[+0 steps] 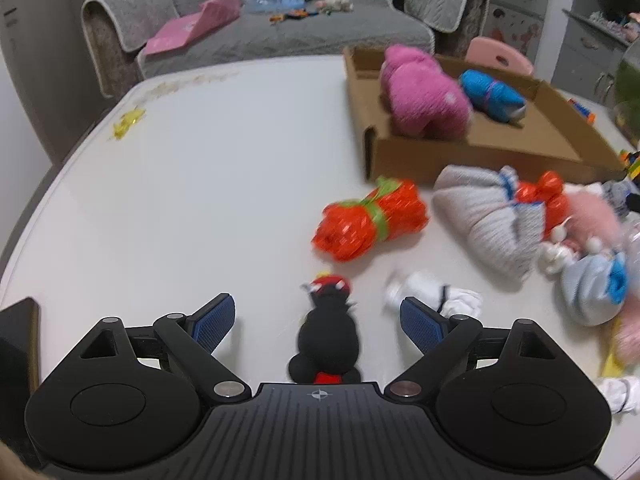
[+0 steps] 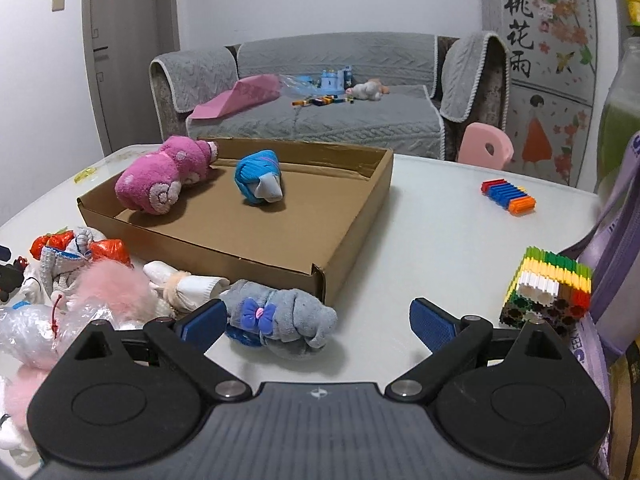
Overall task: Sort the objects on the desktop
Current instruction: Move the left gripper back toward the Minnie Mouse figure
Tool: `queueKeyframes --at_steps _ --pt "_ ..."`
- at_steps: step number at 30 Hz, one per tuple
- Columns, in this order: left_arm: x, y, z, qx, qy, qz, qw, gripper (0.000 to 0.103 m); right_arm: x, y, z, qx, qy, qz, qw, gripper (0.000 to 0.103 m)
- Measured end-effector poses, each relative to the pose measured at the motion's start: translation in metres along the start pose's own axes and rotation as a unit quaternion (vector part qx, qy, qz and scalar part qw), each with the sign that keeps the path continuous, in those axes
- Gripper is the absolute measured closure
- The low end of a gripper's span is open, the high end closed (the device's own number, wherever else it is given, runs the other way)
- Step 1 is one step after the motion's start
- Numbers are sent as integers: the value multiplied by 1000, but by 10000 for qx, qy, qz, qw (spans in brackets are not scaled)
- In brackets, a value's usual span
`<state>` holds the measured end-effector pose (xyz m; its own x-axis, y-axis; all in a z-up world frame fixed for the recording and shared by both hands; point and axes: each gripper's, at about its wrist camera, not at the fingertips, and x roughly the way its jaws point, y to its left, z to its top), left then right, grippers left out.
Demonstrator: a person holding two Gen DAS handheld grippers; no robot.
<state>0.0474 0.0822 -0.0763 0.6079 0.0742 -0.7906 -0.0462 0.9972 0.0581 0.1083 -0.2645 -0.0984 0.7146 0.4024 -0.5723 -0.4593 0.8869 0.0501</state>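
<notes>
A shallow cardboard box (image 1: 472, 152) (image 2: 352, 240) on the white table holds a pink sock roll (image 1: 420, 92) (image 2: 164, 178) and a blue sock roll (image 1: 492, 96) (image 2: 258, 180). My left gripper (image 1: 318, 318) is open, with a small black plush toy with a red cap (image 1: 328, 332) lying between its fingers. My right gripper (image 2: 316, 320) is open around a grey sock roll with a purple bow (image 2: 280, 320). An orange sock bundle (image 1: 370, 220) and a grey sock roll (image 1: 484, 216) lie near the box.
A pile of socks and a pink fluffy item (image 2: 108, 288) lies left of the right gripper. A block of coloured sticks (image 2: 548, 292), a smaller coloured piece (image 2: 508, 194) and a purple bag (image 2: 616, 272) are on the right. A grey sofa (image 2: 320, 112) stands behind the table.
</notes>
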Motion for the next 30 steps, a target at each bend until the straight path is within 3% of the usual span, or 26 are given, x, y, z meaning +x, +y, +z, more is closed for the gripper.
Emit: queueKeyframes --at_steps 6,12,27,30 --pt "-2 1 -7 45 24 -27 10000 10 0 6 -2 -151 21 45 9999 5" --pt "-12 -9 -5 21 82 -754 9971 10 -4 3 -1 -105 -8 33 9999 5" --pt "-40 -85 -9 727 67 -1410 9873 8 -6 -1 1 -133 24 27 9999 5" --pt "-43 -101 -12 982 0 -1304 9866 8 -6 -1 1 -134 10 43 9999 5"
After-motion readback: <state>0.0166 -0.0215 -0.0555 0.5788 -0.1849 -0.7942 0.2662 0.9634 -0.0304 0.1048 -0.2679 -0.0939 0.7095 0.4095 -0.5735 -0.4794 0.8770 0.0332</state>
